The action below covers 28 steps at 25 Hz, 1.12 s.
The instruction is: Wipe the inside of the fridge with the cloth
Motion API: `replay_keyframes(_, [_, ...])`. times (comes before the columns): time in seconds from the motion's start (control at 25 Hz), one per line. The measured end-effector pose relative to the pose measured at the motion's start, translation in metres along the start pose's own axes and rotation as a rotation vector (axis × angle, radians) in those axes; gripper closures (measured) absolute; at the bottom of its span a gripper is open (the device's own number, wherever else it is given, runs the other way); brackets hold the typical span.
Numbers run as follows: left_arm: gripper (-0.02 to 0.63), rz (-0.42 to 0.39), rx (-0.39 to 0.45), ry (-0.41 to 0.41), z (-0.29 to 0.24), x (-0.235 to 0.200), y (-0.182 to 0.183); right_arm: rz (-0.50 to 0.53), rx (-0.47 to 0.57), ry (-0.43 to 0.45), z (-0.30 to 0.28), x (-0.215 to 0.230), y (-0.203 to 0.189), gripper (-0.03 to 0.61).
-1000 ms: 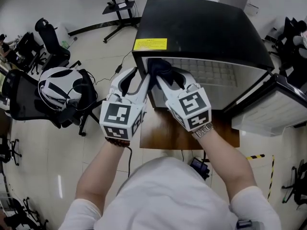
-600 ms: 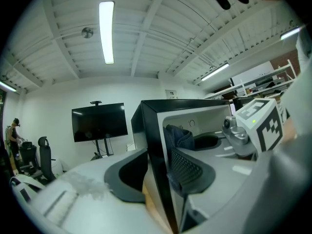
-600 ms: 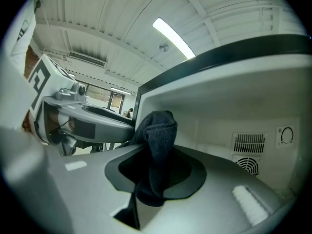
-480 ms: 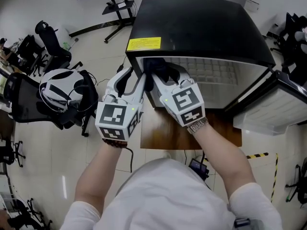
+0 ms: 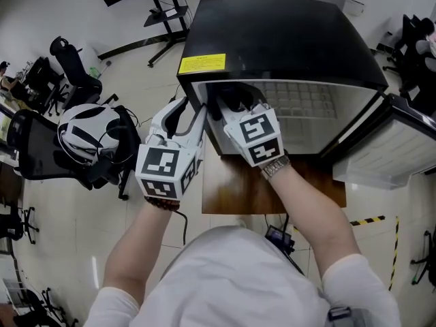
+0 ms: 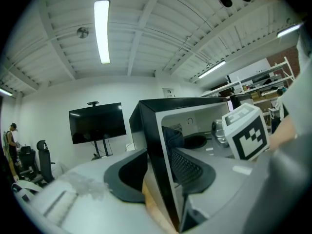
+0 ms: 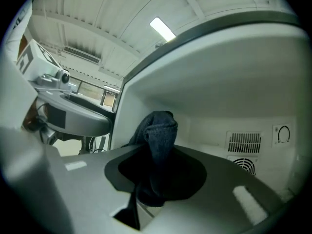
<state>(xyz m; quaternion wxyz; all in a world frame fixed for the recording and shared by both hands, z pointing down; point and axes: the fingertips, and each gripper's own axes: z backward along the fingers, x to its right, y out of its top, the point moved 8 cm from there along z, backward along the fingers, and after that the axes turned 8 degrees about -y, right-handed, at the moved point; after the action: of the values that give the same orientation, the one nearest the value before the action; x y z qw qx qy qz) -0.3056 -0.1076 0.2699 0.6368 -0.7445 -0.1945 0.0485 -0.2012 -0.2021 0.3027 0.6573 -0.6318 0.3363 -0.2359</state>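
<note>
Pushing deeper into the fridge (image 5: 272, 39) than a second ago, right gripper (image 7: 161, 179) clenched on the dark cloth (image 7: 158, 130) by the left inner wall, left gripper (image 5: 194, 114) unmoved, clamped on that wall's front edge, probably starting a wiping stroke inside.

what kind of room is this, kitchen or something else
Likely an office or lab workspace, not a kitchen: black wheeled office chairs, a black flat screen on a floor stand, and the small black fridge sitting on a brown wooden table.
</note>
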Motion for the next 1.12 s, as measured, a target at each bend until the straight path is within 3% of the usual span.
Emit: replay_keyframes(1.12, [0.46,-0.015,-0.002,-0.022,0.001,0.0,-0.001,-0.006,-0.085,-0.159,-0.064,0.035,-0.014,0.488])
